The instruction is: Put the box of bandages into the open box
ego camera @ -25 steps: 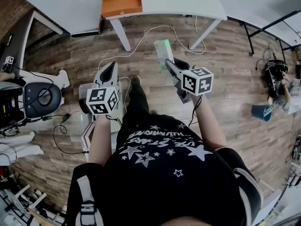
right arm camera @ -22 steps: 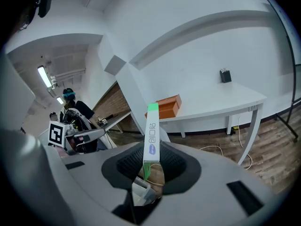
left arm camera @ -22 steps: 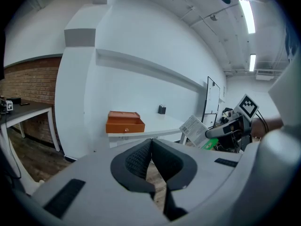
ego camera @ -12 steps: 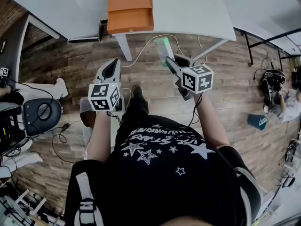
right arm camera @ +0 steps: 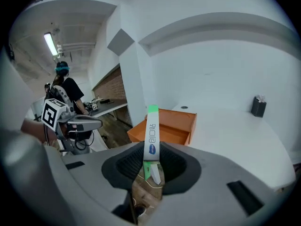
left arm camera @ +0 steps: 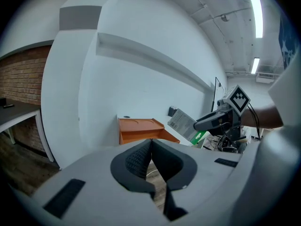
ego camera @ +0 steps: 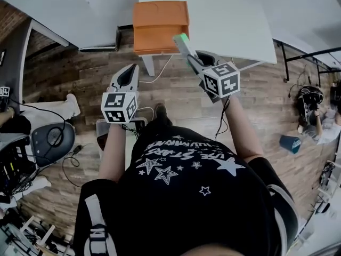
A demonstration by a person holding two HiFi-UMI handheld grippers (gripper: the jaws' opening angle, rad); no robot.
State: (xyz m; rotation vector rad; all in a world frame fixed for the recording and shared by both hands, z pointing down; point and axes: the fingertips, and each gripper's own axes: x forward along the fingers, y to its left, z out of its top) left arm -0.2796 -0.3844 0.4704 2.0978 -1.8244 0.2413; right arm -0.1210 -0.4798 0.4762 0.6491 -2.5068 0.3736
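Holding the box of bandages [right arm camera: 152, 126] by its lower end, clamped in the right gripper [right arm camera: 153, 166] just near-right of the open box [ego camera: 157, 39], left gripper [left arm camera: 151, 154] closed on nothing; this shallow pinch might let it swivel or catch the wall.

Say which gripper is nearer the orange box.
Right. The right gripper holds the bandage box at the front corner of the orange box; the left gripper hangs over the floor, short of it.
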